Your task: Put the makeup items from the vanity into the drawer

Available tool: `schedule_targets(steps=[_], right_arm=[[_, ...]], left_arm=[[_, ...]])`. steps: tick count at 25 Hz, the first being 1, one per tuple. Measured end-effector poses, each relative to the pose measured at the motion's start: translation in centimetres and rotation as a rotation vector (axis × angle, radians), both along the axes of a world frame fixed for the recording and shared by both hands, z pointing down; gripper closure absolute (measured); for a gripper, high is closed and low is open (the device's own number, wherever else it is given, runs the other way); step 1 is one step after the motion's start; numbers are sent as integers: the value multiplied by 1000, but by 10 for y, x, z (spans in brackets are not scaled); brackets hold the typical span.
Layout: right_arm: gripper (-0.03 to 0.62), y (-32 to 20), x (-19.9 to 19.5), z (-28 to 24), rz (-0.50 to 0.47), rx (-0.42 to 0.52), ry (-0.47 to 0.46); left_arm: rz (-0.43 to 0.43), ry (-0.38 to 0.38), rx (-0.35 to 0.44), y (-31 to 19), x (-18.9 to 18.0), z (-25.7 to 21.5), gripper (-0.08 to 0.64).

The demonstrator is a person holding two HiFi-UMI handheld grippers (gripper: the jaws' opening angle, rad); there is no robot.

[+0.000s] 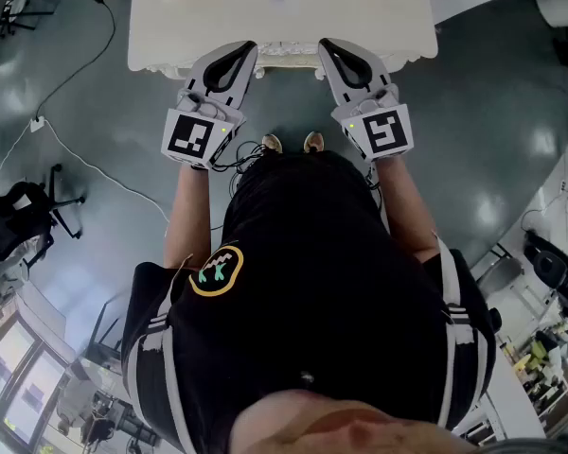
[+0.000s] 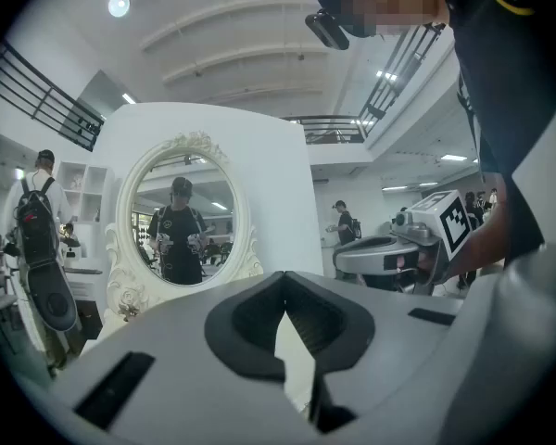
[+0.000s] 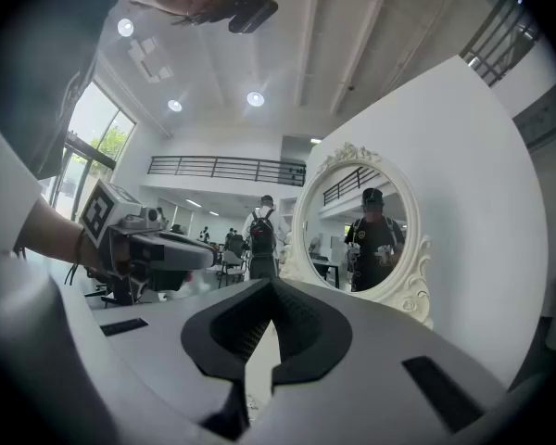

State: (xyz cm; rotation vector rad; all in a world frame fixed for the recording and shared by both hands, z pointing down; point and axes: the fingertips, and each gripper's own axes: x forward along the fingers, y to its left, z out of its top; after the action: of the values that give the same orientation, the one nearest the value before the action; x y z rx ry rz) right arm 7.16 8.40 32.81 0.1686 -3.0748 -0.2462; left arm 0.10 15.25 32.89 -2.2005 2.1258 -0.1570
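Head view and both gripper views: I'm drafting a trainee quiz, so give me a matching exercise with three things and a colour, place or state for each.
Things:
1. vanity
2. mirror
3. right gripper

Descriptions:
A. jaws shut, nothing between them
B. oval, shows the reflection of the person
C. cream, at the top of the head view

Pairs: 1-C, 2-B, 3-A
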Motion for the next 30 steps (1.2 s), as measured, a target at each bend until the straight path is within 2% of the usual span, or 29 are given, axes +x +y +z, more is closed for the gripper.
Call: schedule_targets(steps=[3, 10, 16, 19, 21, 25, 30], right_arm=[[573, 3, -6, -7, 1, -21, -27], [572, 0, -5, 10, -3, -30, 15], [571, -2, -9, 7, 6, -63, -26], [552, -7, -6, 11, 8, -57, -11], [508, -9, -6, 14, 2, -59, -5], [327, -6, -9, 17, -17, -83, 1], [33, -14, -15, 30, 5, -121, 53]], left_arm=[[-1, 1, -1, 1, -3, 0, 541], [-1, 4, -8, 1, -5, 6, 541], [7, 3, -16, -2, -6, 10, 541], [11, 5, -19, -6, -5, 9, 541], [12, 6, -21, -7, -5, 11, 541], [12, 7, -20, -6, -6, 10, 541], [25, 8, -36, -7, -5, 12, 541]])
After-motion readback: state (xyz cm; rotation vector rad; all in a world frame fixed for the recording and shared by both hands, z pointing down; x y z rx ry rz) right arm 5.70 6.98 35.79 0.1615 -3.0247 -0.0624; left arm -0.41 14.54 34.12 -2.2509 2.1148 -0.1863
